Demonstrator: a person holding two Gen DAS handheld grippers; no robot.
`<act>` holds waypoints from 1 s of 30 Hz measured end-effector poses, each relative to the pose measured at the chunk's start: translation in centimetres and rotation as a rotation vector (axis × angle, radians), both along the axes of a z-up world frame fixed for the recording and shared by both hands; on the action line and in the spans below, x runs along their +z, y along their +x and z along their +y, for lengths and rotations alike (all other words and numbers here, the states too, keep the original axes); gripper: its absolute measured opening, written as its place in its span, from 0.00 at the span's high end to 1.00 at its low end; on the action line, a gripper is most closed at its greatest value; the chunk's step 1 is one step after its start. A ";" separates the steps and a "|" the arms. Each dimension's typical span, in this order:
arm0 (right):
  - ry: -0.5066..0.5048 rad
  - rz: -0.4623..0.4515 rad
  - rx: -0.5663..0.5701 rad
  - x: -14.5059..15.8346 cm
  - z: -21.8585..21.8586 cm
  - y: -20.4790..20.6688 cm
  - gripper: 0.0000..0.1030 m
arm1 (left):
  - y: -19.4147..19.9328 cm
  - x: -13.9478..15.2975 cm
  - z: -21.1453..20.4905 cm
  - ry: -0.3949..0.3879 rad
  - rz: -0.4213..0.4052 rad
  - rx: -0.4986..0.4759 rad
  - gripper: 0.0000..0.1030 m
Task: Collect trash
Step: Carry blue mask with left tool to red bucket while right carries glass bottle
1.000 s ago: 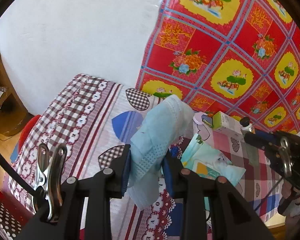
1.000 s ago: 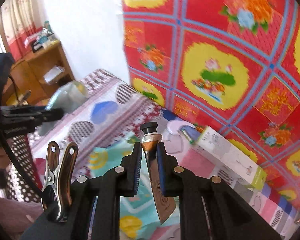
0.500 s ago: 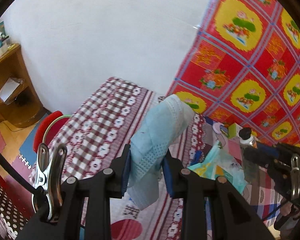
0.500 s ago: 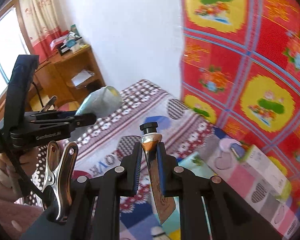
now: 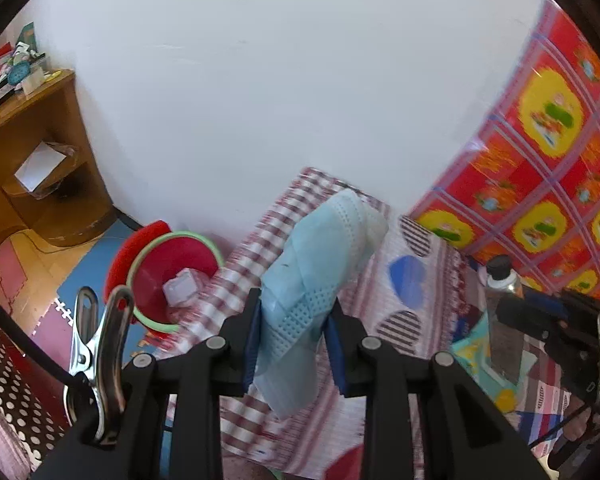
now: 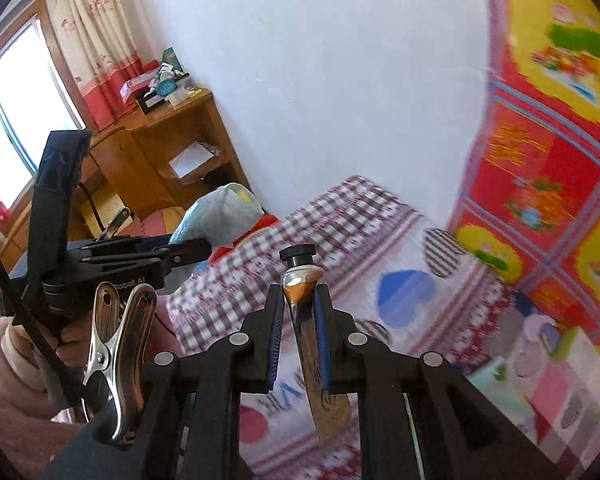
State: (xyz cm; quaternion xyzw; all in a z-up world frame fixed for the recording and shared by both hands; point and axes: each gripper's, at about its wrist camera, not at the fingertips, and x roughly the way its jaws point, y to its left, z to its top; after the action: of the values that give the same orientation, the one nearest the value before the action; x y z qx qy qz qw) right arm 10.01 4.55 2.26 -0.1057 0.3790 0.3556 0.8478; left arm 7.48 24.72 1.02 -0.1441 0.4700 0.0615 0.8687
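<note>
My left gripper (image 5: 294, 320) is shut on a light blue face mask (image 5: 316, 264) and holds it above the bed's left edge. A red bin with a green rim (image 5: 168, 276) stands on the floor left of the bed and has a small clear box in it. My right gripper (image 6: 298, 316) is shut on a metal tube with a black cap (image 6: 306, 320), held above the bed. The left gripper with the mask (image 6: 220, 208) also shows in the right wrist view at the left. The right gripper with the tube (image 5: 504, 304) shows at the right of the left wrist view.
The bed (image 5: 412, 248) has a checked and heart-patterned cover. A red and yellow floral cloth (image 6: 548, 120) hangs on the wall at the right. A wooden shelf unit (image 5: 32, 168) stands at the left by a window (image 6: 8, 120). Small packages (image 6: 540, 344) lie on the bed's right side.
Both grippers have swung left, away from the floral cloth toward the bed's left edge. The red bin has come into the left wrist view. Both still hold their items.
</note>
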 end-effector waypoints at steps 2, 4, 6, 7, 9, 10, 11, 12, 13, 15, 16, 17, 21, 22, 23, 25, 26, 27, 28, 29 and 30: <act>0.003 0.001 0.001 0.0 1.9 0.3 0.84 | 0.3 -0.2 1.9 0.007 0.005 0.012 0.71; 0.011 0.003 -0.003 -0.1 3.7 0.6 0.84 | 0.5 -0.4 3.8 0.014 0.010 0.023 0.71; 0.019 0.006 -0.006 -0.1 5.2 1.0 0.84 | 0.8 -0.6 5.5 0.017 0.015 0.033 0.71; 0.023 0.009 -0.007 -0.2 5.9 1.2 0.84 | 0.9 -0.8 6.4 0.018 0.019 0.039 0.71; 0.031 0.013 -0.003 -0.2 7.5 1.7 0.84 | 1.3 -1.2 8.0 0.020 0.026 0.051 0.71; 0.033 0.013 -0.001 -0.2 8.3 1.9 0.84 | 1.4 -1.5 9.0 0.020 0.030 0.057 0.71; 0.036 0.013 0.001 -0.3 9.0 2.1 0.84 | 1.6 -1.8 9.8 0.021 0.035 0.062 0.71; 0.039 0.015 0.002 -0.3 9.8 2.4 0.84 | 1.9 -2.3 10.7 0.022 0.041 0.069 0.71; 0.044 0.018 0.003 -0.4 10.6 2.7 0.84 | 2.1 -2.7 11.4 0.024 0.048 0.075 0.71; 0.052 0.024 0.003 -0.6 11.7 3.3 0.84 | 2.7 -3.7 12.9 0.015 0.062 0.084 0.71; 0.056 0.028 0.004 -0.6 12.3 3.6 0.84 | 3.0 -4.1 13.5 0.013 0.068 0.088 0.71; 0.058 0.034 0.004 -0.8 13.1 4.0 0.84 | 3.4 -4.8 14.1 0.011 0.076 0.093 0.71; 0.041 0.041 -0.003 -1.5 15.2 5.0 0.84 | 4.7 -7.3 16.0 -0.007 0.100 0.096 0.71; 0.041 0.041 -0.003 -1.5 15.2 5.0 0.84 | 5.0 -8.2 16.5 -0.011 0.109 0.098 0.71; 0.036 0.043 -0.004 -1.7 15.6 5.2 0.84 | 5.3 -8.9 17.0 -0.015 0.117 0.099 0.71; 0.029 0.058 -0.003 -2.3 16.8 5.9 0.84 | 5.9 -10.4 17.6 -0.030 0.131 0.101 0.71; 0.026 0.062 -0.005 -2.5 17.1 6.2 0.84 | 6.1 -11.0 17.9 -0.035 0.140 0.101 0.71; 0.025 0.065 -0.009 -2.7 17.4 6.4 0.84 | 6.4 -11.8 18.1 -0.040 0.147 0.097 0.71; 0.025 0.065 -0.009 -2.7 17.4 6.4 0.84 | 6.8 -12.8 18.4 -0.041 0.159 0.093 0.71; 0.026 0.071 -0.014 -3.0 17.5 6.6 0.84 | 7.0 -13.5 18.6 -0.039 0.169 0.089 0.71; 0.030 0.091 -0.025 -3.5 17.8 7.1 0.84 | 7.3 -14.2 18.8 -0.039 0.178 0.083 0.71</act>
State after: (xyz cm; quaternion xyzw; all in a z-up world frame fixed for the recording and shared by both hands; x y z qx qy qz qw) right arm 17.15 22.35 -1.21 -0.0721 0.4130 0.3551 0.8356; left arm 14.79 43.54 -13.14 -0.1744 0.5399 0.1010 0.8173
